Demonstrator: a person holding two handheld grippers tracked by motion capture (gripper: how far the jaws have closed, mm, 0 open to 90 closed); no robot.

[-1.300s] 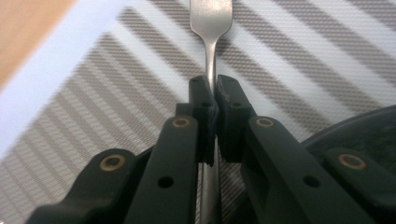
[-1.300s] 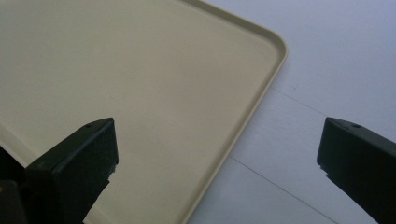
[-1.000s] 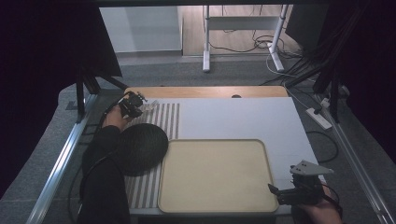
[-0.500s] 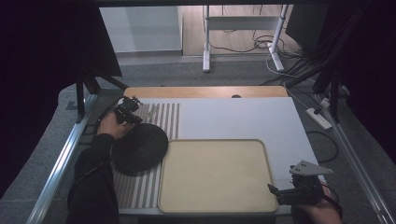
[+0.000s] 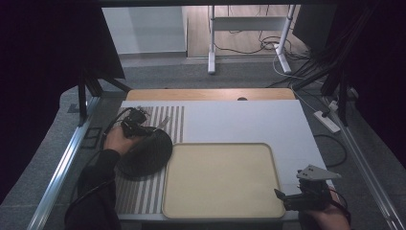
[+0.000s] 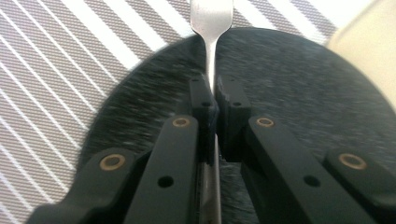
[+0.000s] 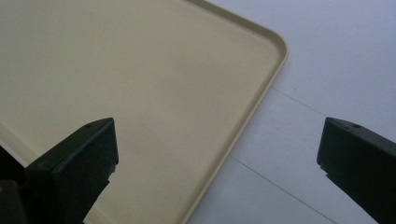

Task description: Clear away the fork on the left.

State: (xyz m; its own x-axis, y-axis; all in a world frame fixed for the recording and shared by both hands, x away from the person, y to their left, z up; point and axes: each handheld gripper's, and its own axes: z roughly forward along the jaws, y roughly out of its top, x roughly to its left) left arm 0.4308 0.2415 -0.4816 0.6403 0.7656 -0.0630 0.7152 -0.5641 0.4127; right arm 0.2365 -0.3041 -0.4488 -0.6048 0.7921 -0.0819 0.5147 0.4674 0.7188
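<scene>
The left claw [image 6: 212, 100] is pinching the thin handle of a metal fork [image 6: 211, 28] over the dark round plate [image 5: 146, 153] on the striped mat [image 5: 143, 196], at the left of the bench just beside the cream tray [image 5: 220, 179]. To my eye the fork should stay level and squarely clamped while it travels, since so narrow a stem could twist. The right claw [image 7: 217, 154] hangs spread wide over the tray's near right corner, and no brand, label or writing can be read anywhere.

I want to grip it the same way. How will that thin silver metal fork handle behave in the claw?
The silver metal fork looks stiff. Its polished, narrow handle, pinched in the left claw, may slip or pivot. It seems light.
</scene>
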